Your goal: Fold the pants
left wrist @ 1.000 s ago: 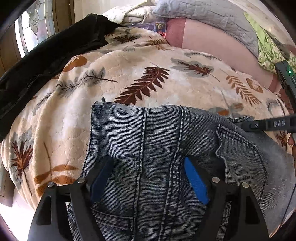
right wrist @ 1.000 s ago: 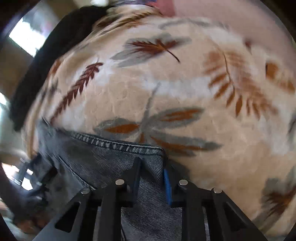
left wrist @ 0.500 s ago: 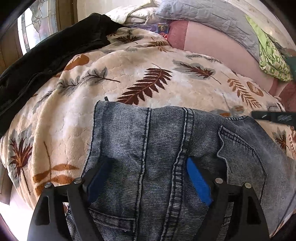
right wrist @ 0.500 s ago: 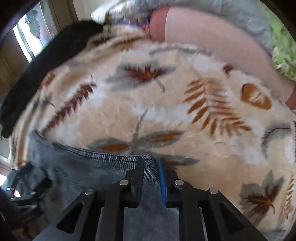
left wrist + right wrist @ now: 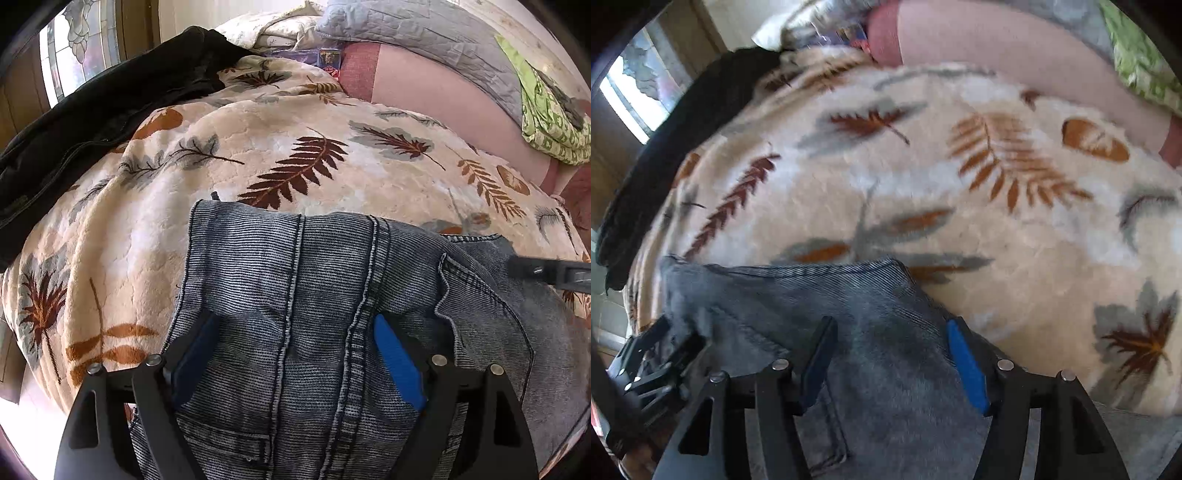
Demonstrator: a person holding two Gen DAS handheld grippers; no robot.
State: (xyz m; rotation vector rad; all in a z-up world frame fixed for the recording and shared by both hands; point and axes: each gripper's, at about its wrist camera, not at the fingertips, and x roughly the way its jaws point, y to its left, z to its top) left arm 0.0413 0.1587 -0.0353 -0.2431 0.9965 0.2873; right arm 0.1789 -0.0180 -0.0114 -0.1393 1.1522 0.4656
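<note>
Left wrist view showed the jeans (image 5: 332,295) lying folded at 6 o'clock on the leaf-print blanket (image 5: 258,147), both the left gripper (image 5: 295,354) and right gripper (image 5: 886,354) spread open above them, so folding seemed nearly finished.

Ahead of our fingers we see a cream blanket (image 5: 229,155) printed with brown and grey leaves. A black garment (image 5: 92,118) lies far left; a grey quilted pillow (image 5: 424,33) and green patterned cloth (image 5: 550,122) sit beyond, right.
</note>
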